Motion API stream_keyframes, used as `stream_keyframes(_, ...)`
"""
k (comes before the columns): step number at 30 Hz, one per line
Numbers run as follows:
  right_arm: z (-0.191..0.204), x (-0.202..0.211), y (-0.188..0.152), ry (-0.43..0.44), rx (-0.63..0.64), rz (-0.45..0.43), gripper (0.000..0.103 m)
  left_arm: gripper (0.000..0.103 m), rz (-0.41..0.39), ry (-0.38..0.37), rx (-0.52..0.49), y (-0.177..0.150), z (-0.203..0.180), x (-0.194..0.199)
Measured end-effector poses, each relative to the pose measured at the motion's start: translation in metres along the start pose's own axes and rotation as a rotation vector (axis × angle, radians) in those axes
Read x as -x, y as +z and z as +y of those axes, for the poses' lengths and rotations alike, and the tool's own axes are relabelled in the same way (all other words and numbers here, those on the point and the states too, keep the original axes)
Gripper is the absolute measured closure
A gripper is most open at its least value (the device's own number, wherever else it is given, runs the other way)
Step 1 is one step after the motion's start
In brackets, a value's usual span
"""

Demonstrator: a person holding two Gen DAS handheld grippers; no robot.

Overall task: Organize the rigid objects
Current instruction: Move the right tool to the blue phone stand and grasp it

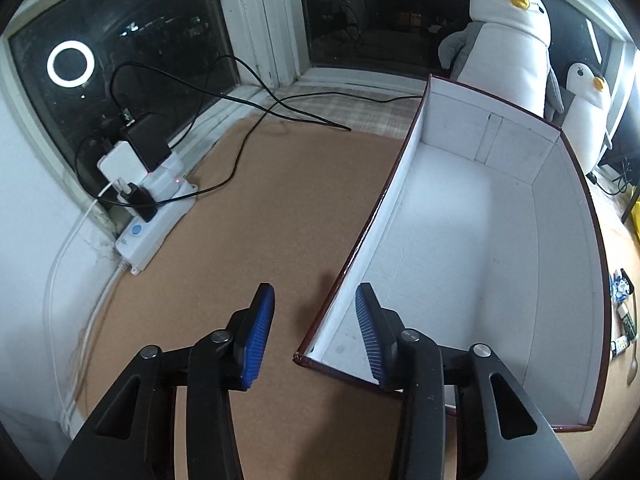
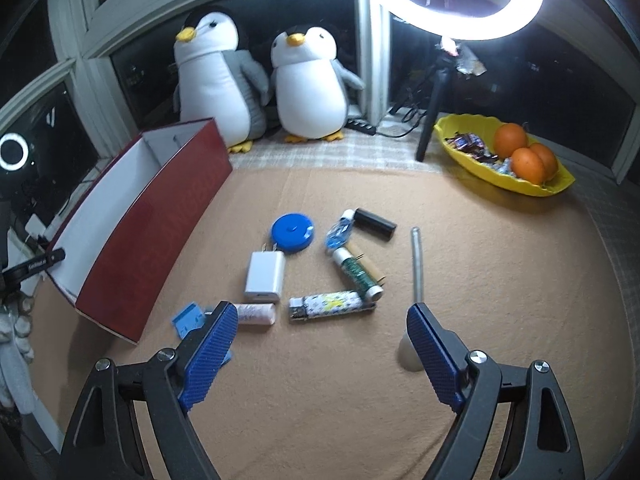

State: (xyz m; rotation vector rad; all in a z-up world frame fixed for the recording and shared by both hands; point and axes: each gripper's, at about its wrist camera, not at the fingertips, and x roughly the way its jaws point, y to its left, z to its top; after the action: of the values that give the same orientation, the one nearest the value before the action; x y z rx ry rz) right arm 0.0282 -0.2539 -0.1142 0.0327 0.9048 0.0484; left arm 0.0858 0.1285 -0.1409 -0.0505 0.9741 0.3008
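Note:
A red box with a white inside point(image 1: 460, 232) stands empty on the cork mat; it also shows at the left of the right wrist view point(image 2: 156, 220). My left gripper point(image 1: 316, 312) is open, straddling the box's near left wall. My right gripper point(image 2: 320, 324) is open and empty above the mat, just short of a cluster of small items: a white charger point(image 2: 265, 276), a blue tape measure point(image 2: 293, 232), a patterned lighter point(image 2: 332, 305), a pink tube point(image 2: 256, 314), a black cylinder point(image 2: 375, 223), a green-wrapped spool point(image 2: 356, 270) and a spoon point(image 2: 417, 268).
A power strip with plugs and cables point(image 1: 148, 200) lies left of the box. Two plush penguins point(image 2: 256, 80) stand by the window. A yellow bowl with oranges and sweets point(image 2: 504, 156) sits at the back right beside a ring light tripod point(image 2: 434, 112).

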Motion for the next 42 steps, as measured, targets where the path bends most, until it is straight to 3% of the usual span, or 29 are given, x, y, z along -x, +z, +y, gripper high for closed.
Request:
stream_keyframes(10,0.025,-0.021,-0.015,0.107,0.062,0.06,0.028,0.082,0.003,-0.018,0.0,0.002,-0.001,-0.006)
stream_keyframes(18,0.04,-0.041,-0.024,0.2,0.098,0.139,0.041,0.082,0.001,-0.029,0.004,0.003,0.0,-0.007)
stream_keyframes(25,0.072,-0.069,-0.028,0.26,0.205,0.203,0.051,0.082,-0.001,-0.026,0.002,0.003,0.0,-0.007)
stream_keyframes(42,0.121,-0.113,-0.025,0.242,0.478,0.331,0.055,0.082,-0.006,-0.029,0.009,0.002,0.001,-0.007)
